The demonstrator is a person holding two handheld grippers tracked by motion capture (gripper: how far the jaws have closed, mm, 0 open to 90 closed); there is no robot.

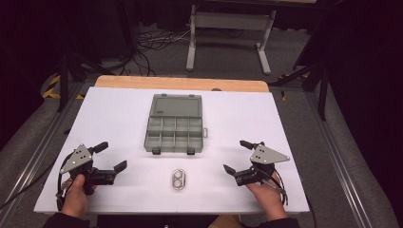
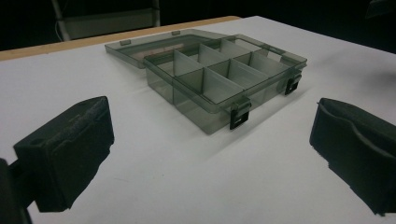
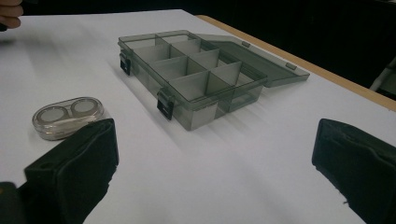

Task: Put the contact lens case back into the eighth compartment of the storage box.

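Note:
A smoky clear compartment box lies in the middle of the white table, its lid folded flat open toward the far side; its compartments look empty. A small clear oval case with two round wells rests near the front edge, between the two grippers. My left gripper is at the front left, held in a hand, jaws wide apart with nothing between them. My right gripper is at the front right, likewise open and empty.
A wooden strip runs along the table's far edge. Beyond it stand a white metal frame and cables on the floor. Metal rails flank the table on both sides.

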